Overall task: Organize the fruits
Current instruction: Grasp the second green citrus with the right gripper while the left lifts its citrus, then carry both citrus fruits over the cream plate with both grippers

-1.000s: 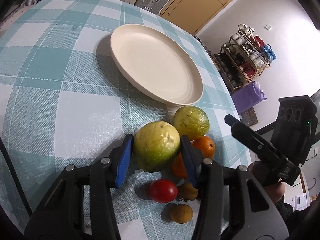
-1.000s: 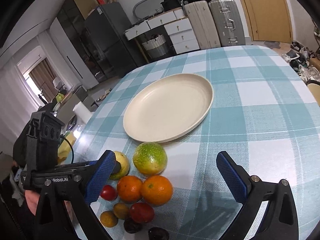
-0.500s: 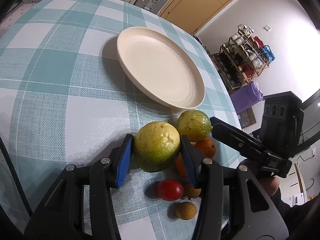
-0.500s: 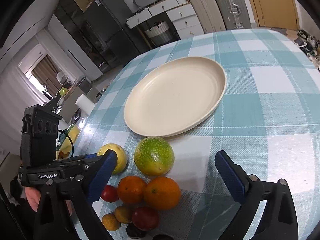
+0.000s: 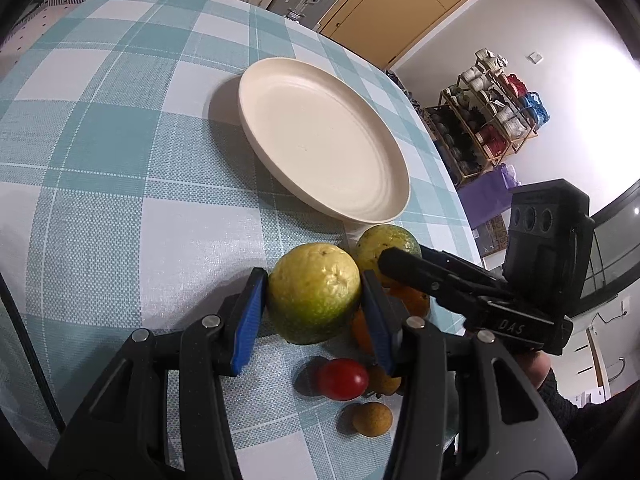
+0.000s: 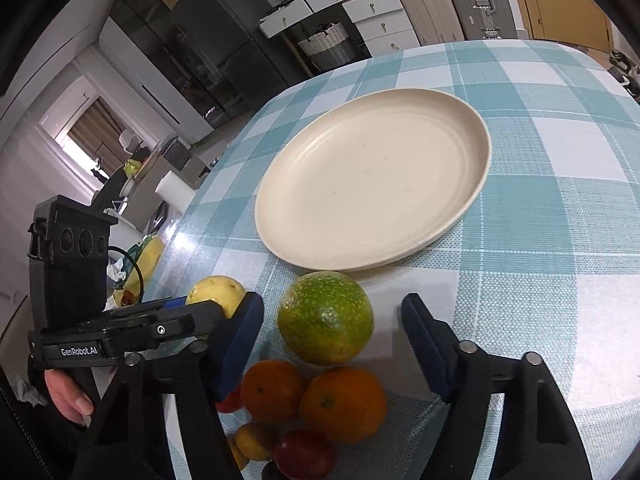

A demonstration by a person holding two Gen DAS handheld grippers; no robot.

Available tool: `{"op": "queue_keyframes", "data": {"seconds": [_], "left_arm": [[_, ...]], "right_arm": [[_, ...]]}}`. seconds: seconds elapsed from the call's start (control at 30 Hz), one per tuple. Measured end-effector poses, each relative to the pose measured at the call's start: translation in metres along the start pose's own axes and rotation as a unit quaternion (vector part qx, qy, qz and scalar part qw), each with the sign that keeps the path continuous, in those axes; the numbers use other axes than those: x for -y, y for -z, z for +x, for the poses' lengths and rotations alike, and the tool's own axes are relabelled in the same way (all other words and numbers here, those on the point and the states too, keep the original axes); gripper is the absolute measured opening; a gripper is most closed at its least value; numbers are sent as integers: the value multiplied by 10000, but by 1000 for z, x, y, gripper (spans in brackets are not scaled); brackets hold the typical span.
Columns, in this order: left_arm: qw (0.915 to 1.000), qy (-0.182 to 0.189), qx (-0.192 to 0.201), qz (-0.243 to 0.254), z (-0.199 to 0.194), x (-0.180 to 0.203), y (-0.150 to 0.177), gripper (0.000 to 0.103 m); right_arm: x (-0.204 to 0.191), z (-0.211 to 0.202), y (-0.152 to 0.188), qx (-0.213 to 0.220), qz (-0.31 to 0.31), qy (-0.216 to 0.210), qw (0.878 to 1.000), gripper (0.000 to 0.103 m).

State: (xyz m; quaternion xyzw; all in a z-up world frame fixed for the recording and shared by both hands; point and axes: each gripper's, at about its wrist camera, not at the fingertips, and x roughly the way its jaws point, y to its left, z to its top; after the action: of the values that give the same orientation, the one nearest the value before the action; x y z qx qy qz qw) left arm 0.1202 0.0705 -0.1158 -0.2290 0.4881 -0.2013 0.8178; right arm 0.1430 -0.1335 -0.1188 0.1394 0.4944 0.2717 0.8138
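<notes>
Left tongs point(image 5: 314, 312) clamp the yellow-green round fruit point(image 5: 314, 292); right tongs point(image 6: 334, 344), jaws just closing, straddle the speckled green fruit point(image 6: 326, 318) at lower centre untouched. Next, I'd judge: squeeze, then carry both to the cream plate point(image 6: 476, 196).

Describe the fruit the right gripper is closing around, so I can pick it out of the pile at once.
Start at the cream plate on the checked tablecloth. Just off its near rim, heading the fruit cluster, sits the green speckled fruit, between the right gripper pads, untouched. It is the only green one; the oranges behind are smaller.
</notes>
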Motion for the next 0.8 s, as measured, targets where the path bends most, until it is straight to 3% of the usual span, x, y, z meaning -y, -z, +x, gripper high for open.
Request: {"op": "queue_keyframes", "data": {"seconds": [0.17, 0.43, 0.8], "left_arm": [[10000, -38, 26, 7, -2, 0, -1, 44], [9999, -101, 122, 63, -9, 5, -7, 44], [9993, 69, 362, -48, -17, 17, -32, 44]], "right_arm": [[-4, 5, 1, -109, -89, 0, 9999, 51], [-2, 4, 2, -73, -98, -40, 9999, 50], [-6, -28, -9, 406, -86, -227, 9989, 50]]}}
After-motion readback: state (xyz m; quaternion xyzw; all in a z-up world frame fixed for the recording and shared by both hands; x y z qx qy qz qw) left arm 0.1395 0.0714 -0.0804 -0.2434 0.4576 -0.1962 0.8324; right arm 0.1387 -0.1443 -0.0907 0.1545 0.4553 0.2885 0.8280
